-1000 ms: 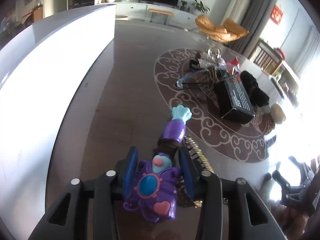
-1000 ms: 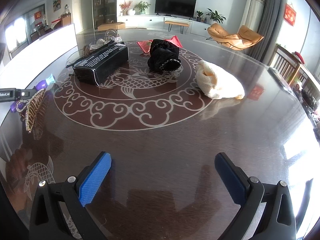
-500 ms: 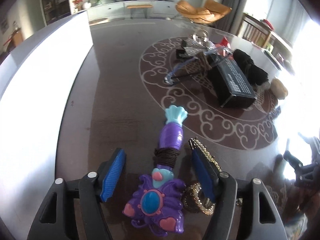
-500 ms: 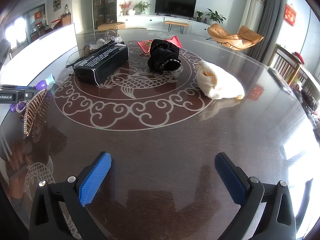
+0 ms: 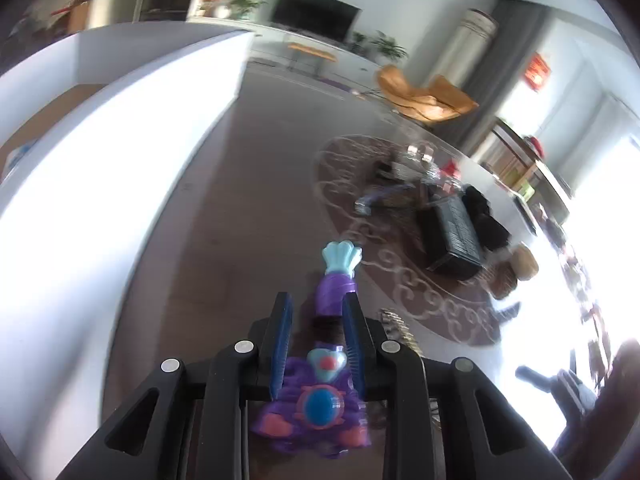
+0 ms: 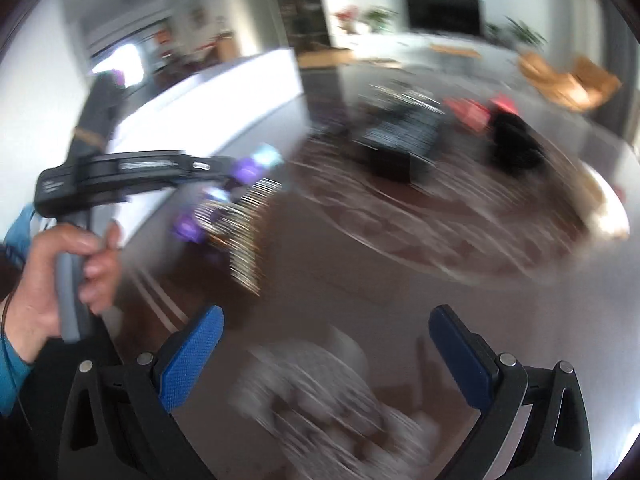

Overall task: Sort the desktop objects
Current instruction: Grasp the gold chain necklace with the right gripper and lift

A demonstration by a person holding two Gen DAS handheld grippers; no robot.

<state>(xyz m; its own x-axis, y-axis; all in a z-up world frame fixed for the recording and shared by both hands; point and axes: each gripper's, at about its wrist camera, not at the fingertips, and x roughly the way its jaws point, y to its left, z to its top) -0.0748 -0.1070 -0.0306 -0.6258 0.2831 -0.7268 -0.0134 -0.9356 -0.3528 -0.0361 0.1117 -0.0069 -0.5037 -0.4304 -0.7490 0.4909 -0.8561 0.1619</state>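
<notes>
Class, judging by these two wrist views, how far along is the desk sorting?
Done: nothing looks sorted yet. In hand: the left gripper jaws have just closed on the purple toy wand; the right gripper is open, empty. Left: gold comb, black box, black cloth, beige pouch.

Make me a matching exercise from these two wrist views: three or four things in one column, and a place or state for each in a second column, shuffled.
Things
1. purple toy wand
2. black box
3. right tongs
4. orange armchair

Places or states
A. standing wide open, nothing between the pads
B. on the floor beyond the table
C. clamped between the blue pads of the left tongs
D. lying on the round scroll pattern of the table

Pairs: 1-C, 2-D, 3-A, 4-B
</notes>
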